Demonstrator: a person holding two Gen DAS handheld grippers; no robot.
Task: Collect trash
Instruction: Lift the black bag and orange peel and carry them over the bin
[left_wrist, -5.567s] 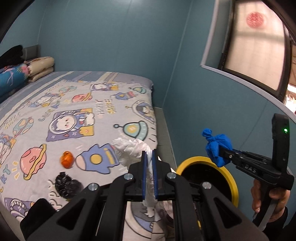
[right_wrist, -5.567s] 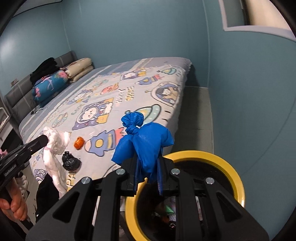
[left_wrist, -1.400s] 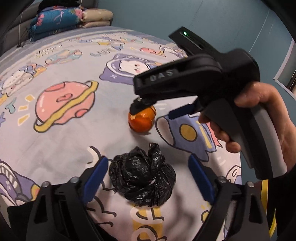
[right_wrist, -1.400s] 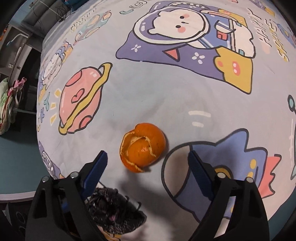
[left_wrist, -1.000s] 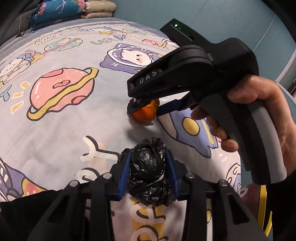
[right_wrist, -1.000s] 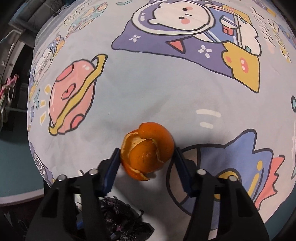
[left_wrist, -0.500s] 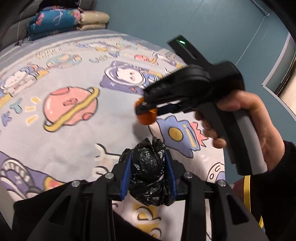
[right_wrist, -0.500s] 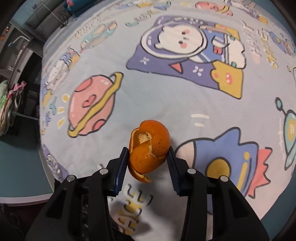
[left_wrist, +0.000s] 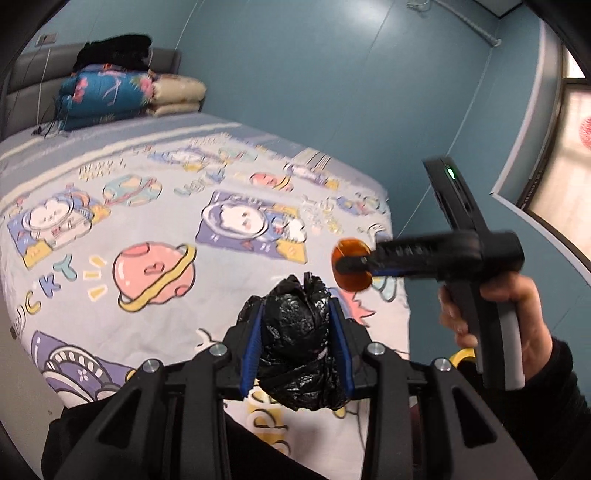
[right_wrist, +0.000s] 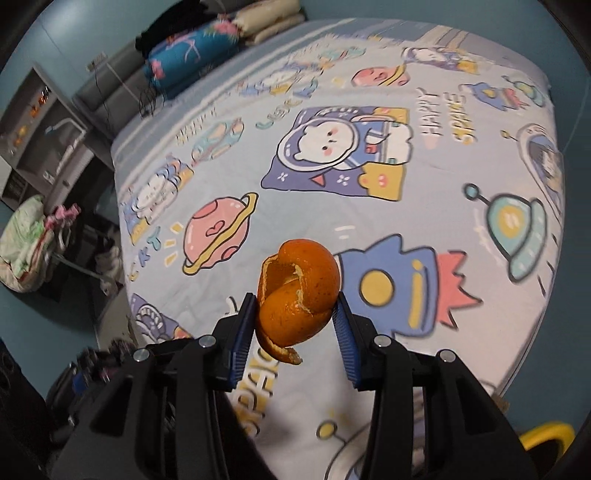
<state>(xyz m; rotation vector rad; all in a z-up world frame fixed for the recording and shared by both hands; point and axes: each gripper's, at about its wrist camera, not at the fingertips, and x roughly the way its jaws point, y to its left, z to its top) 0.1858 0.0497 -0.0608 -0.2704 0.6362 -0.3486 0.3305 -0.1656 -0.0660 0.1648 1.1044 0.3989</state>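
Closest to me, in the left wrist view, my left gripper (left_wrist: 297, 343) is clamped on a crumpled black plastic bag (left_wrist: 299, 347). The blue pads (left_wrist: 251, 347) press into its sides, and the bag bulges above and below them, clear of the bed.

In the right wrist view, my right gripper (right_wrist: 295, 332) holds an orange peel (right_wrist: 297, 291) between its blue pads (right_wrist: 242, 332). The fingers stand at a middling gap, both pads against the peel. It is a curled, nearly whole shell of rind, split open at the top left, with a ragged strip hanging from its lower edge. It too is lifted off the bed.

From the left wrist view I see my right hand (left_wrist: 495, 314) wrapped round the grey grip of the right gripper, to the right of the black bag, with the peel at that tool's tip, beyond the bag and slightly to its right. A yellow bin rim (right_wrist: 546, 435) shows at the lower right corner of the right wrist view, beside the near edge of the bed.

Below both loads lies the bed (right_wrist: 332, 206), covered by a pale blue sheet printed with planets, rockets and cartoon astronauts. At its far end, folded quilts (left_wrist: 110, 92) are stacked against a grey headboard (left_wrist: 29, 74). Teal walls (left_wrist: 332, 74) close the room behind, and a window (left_wrist: 569, 155) sits at the right.
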